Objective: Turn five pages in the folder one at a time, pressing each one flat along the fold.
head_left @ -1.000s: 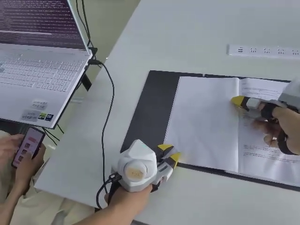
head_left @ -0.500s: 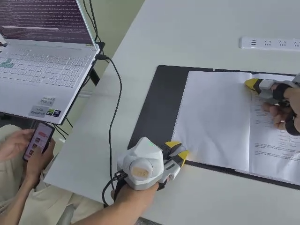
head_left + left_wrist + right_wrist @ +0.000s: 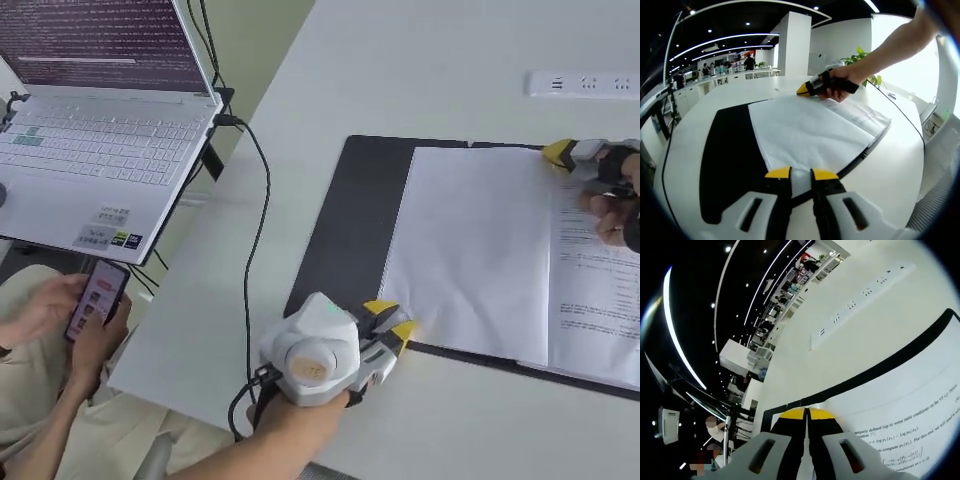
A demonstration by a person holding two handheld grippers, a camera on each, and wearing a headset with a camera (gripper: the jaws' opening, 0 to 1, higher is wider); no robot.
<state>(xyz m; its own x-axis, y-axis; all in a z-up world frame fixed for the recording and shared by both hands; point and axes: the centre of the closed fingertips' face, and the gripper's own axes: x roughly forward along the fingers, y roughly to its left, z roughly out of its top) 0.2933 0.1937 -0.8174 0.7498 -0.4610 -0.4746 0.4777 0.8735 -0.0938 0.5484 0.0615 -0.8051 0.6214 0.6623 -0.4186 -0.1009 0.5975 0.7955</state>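
Observation:
A black folder (image 3: 350, 220) lies open on the white table, with a blank white page (image 3: 470, 250) on its left side and a printed page (image 3: 600, 300) on its right. My right gripper (image 3: 556, 152) is shut, and its yellow tips rest at the far end of the fold, near the folder's top edge. In the right gripper view the tips (image 3: 806, 414) meet just above the printed page (image 3: 910, 410). My left gripper (image 3: 390, 322) sits at the blank page's near left corner. Its jaws (image 3: 801, 174) stand a little apart over that page (image 3: 805, 130).
An open laptop (image 3: 90, 150) stands at the left, and its black cable (image 3: 255, 230) runs down the table beside the folder. A white power strip (image 3: 585, 85) lies beyond the folder. A seated person holds a phone (image 3: 95, 300) off the table's left edge.
My right gripper has slid along the fold toward the folder's far edge. The left gripper has stayed at the page corner. The head camera has shifted.

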